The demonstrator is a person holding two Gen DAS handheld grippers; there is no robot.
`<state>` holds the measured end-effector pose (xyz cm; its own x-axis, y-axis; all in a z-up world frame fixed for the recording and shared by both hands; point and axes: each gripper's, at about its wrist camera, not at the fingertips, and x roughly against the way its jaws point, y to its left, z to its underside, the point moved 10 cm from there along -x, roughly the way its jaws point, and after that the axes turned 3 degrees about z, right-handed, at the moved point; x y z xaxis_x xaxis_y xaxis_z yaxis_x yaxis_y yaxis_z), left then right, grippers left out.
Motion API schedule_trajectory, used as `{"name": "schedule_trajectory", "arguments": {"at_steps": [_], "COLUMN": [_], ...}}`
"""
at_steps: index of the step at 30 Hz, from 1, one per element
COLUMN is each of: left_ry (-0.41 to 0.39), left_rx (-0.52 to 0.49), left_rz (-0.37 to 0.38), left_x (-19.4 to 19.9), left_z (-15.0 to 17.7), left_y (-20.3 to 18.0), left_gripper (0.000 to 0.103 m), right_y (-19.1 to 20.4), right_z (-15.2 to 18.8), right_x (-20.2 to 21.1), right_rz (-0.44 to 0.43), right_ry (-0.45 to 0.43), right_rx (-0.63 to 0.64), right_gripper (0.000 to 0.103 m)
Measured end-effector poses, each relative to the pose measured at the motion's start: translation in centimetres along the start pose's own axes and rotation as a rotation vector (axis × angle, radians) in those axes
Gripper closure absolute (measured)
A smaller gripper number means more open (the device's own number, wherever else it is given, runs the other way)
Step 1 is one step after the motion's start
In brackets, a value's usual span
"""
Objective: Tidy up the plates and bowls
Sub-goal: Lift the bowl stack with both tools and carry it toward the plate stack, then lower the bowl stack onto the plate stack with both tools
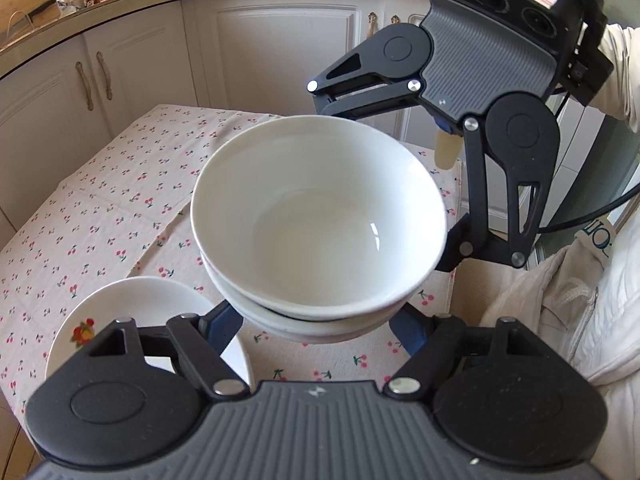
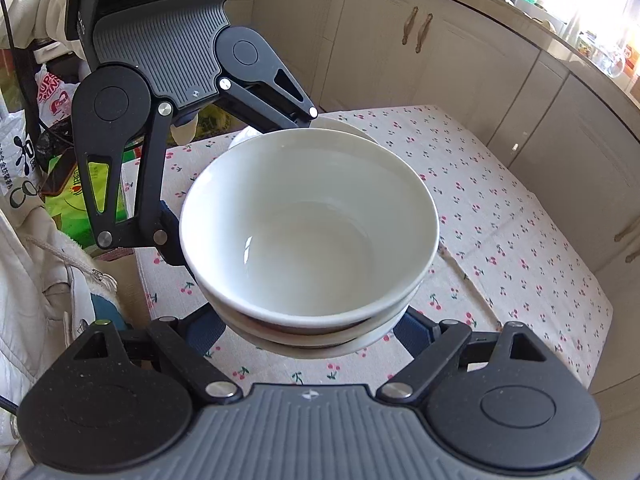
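i've got both grippers clamped on the stack of nested white ceramic bowls (image 1: 320,220), left gripper (image 1: 320,320) near side, right gripper (image 1: 384,184) far side. stack sits in the air above the cherry-print tablecloth (image 1: 100,208), white fruit-motif plate (image 1: 132,312) below-left on the cloth

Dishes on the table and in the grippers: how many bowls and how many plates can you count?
Bowls: 3, nested in one stack
Plates: 1, with a fruit picture on it
Total: 4 dishes
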<state>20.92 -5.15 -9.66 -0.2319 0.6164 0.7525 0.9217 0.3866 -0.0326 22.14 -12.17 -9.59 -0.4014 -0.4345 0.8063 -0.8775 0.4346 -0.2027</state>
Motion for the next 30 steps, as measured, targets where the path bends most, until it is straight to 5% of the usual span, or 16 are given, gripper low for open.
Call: {"name": "schedule_trajectory", "arguments": {"at_steps": [17,30], "left_ry": [0.016,0.044], "left_rx": [0.141,0.167], "left_rz": [-0.128,-0.162], "left_x": [4.6,4.0], "left_z": [5.0,6.4], "left_y": [5.1,9.2], "left_gripper": [0.024,0.024], "right_y": [1.0,-0.6], "right_z": [-7.9,-9.8], "right_x": [-6.5,-10.3], "right_rz": [-0.102,-0.115], "right_ry": [-0.041,-0.038], "right_rx": [0.134,0.139], "right_gripper": [0.010,0.011]}}
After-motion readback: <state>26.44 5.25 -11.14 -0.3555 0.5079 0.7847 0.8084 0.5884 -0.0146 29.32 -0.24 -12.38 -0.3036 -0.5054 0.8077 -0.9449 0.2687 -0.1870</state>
